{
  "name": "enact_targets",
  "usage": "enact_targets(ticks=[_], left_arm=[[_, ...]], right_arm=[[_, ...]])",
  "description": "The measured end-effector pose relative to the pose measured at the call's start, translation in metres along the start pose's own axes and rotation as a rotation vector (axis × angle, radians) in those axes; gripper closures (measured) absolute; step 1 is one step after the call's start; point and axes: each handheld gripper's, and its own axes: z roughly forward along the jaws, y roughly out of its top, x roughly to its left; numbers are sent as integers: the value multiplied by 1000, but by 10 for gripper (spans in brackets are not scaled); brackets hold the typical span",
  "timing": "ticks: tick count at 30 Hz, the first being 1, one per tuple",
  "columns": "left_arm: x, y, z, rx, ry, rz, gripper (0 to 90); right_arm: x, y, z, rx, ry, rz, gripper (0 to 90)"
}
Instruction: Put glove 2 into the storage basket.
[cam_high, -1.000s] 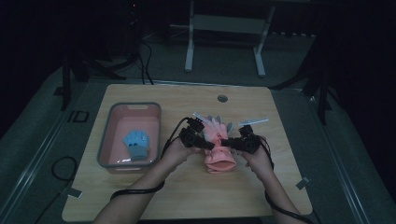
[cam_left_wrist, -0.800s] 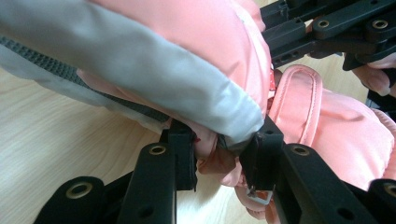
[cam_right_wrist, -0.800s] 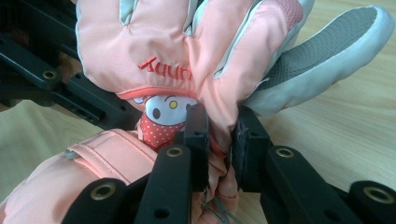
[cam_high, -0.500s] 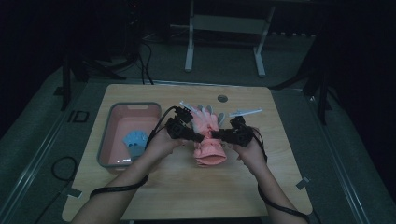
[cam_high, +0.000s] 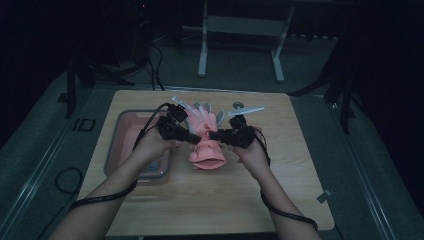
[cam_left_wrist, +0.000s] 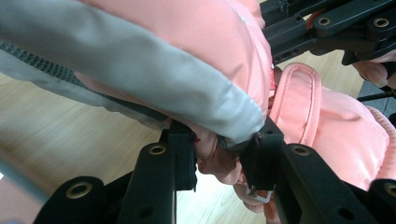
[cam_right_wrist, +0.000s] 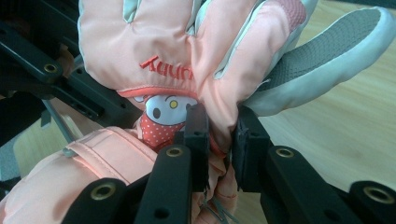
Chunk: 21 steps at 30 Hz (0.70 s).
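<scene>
Since the earlier high views, both grippers and the pink glove (cam_high: 205, 137) between them have shifted left, toward the pink tub (cam_high: 131, 131), and sit slightly farther from the person.

Current state:
- The left gripper (cam_high: 192, 139) is clamped on a fold of glove fabric. In the left gripper view its jaws stand narrow, with pink and grey material pinched between them.
- The right gripper (cam_high: 214, 135) is likewise clamped on the glove. In the right gripper view its jaws pinch a pleat of pink fabric just beside the cartoon patch (cam_right_wrist: 161, 112).
- The glove hangs between the two grippers, gripped near its middle from either side, with the wooden table (cam_high: 260, 200) beneath. Whether the cuff touches the table cannot be told.

Governing relation: the glove's long axis runs from the cuff, on the near side of both grippers, to the grey-tipped fingers (cam_high: 207, 107) beyond them. Each gripper meets this axis crosswise, the left from its own side and the right from the opposite side, jaw tips nearly facing. Both hands are equally close to the glove.

Clearance:
- Outboard of the left gripper, the tub lies just beside the left hand (cam_high: 152, 145), so room there is limited.
- Outboard of the right gripper, the table is open to its edge.
- Nearer the person than both grippers, open tabletop remains.
- Beyond the glove fingers, the far table edge is near.
</scene>
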Motion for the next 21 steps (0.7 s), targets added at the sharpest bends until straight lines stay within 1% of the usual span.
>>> enact_targets(ticks=[2,3,4,5,6,7,8,9,10,11,12,13,14,16,19,21], left_arm=[[4,-3,-8,-1,5,-5,689],[4,-3,-8,-1,5,-5,689],[9,-5,-16,0,13,-4,688],[9,-5,-16,0,13,-4,688],[12,-7,-22,5,16,-6,688],[12,-7,-22,5,16,-6,688],[15,-10,-29,5,24,-8,688],[19,-12,-37,10,31,-10,688],[21,-14,-42,10,33,-13,688],[21,-14,-42,10,33,-13,688],[25,-18,-51,10,45,-15,688],[27,-20,-56,11,53,-12,688],[29,-22,-59,11,57,-17,687],[35,-27,-66,14,64,-23,687],[44,-36,-77,19,78,-34,687],[50,-43,-84,20,88,-48,688]], right_arm=[[5,5,5,-1,8,-4,777],[5,5,5,-1,8,-4,777],[11,11,9,-3,14,-6,777],[11,11,9,-3,14,-6,777],[14,13,12,-8,16,-7,777],[14,13,12,-8,16,-7,777],[18,17,16,-7,20,-11,777],[26,24,24,-12,34,-14,777],[28,26,26,-12,39,-16,777],[28,26,26,-12,39,-16,777],[31,28,29,-16,45,-14,777],[37,33,35,-20,65,-14,777],[40,35,39,-25,71,-11,777],[45,39,46,-27,79,-17,777],[57,46,59,-23,83,-28,777],[64,49,69,-19,93,-25,777]])
